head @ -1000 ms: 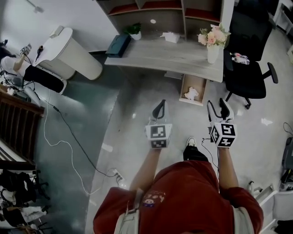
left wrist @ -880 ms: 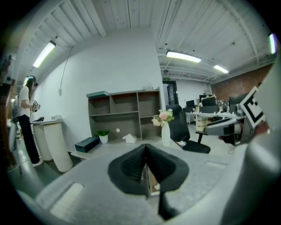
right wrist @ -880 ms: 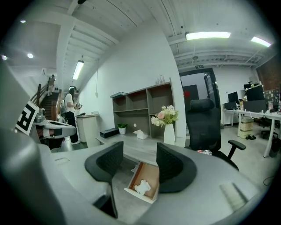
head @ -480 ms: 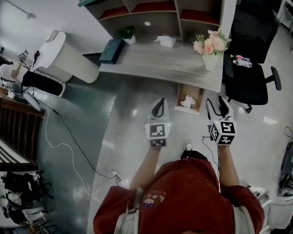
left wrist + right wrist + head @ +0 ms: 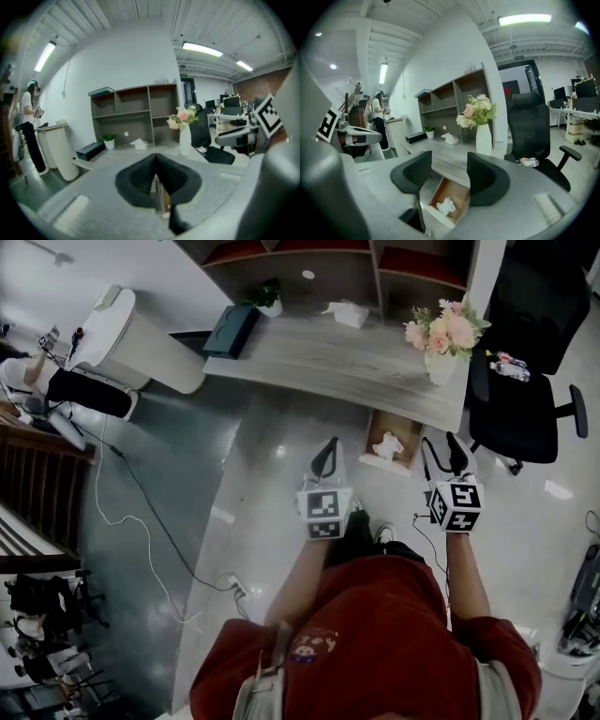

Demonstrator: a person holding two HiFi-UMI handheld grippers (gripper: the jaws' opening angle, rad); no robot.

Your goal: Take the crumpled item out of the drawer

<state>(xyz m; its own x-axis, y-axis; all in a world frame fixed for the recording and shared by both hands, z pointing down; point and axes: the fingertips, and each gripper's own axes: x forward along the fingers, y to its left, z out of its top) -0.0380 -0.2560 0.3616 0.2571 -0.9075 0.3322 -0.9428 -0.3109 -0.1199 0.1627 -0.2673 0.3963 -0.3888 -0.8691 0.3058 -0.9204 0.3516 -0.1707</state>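
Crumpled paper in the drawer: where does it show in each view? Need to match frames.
Head view: crumpled paper upper centre-right, lying in the open drawer below the desk edge.
Left gripper view: not visible; the shut fingers block that area.
Right gripper view: bottom centre, in the drawer, seen between the open fingers.
Shared landmark: white flower vase on the desk.

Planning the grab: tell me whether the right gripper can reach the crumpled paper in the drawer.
Probably yes: the drawer is open, the paper uncovered, the right gripper open and facing it.
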